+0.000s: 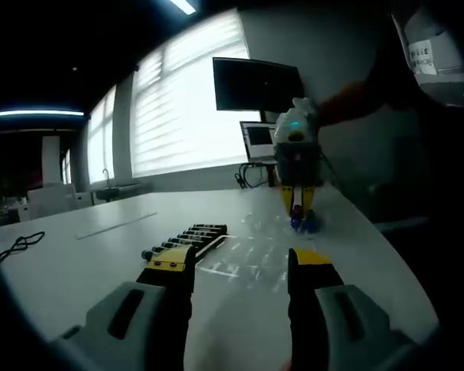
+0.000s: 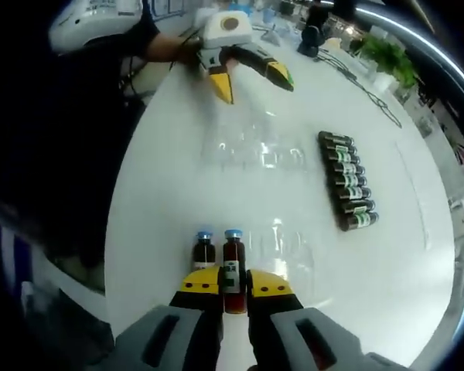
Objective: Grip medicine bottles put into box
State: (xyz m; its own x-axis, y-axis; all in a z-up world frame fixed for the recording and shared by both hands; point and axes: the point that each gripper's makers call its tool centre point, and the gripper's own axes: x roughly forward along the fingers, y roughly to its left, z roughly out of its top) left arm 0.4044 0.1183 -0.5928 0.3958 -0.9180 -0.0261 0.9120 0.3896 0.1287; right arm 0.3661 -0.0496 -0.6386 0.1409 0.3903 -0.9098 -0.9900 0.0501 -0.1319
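Blue-capped bottle point(image 2: 233, 270) between right gripper's point(image 2: 233, 287) fingers; left gripper point(image 1: 240, 270) spread.

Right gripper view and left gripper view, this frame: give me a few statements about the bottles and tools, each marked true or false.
1. The right tool is closed on a blue-capped bottle. True.
2. A second blue-capped bottle stands upright beside the gripped one. True.
3. The row of dark bottles is stacked in two layers. False: they lie side by side in a single row on the white table.
4. The left tool holds a bottle. False: its jaws are apart with nothing between them.
5. The clear plastic box already holds a bottle. False: it looks empty.
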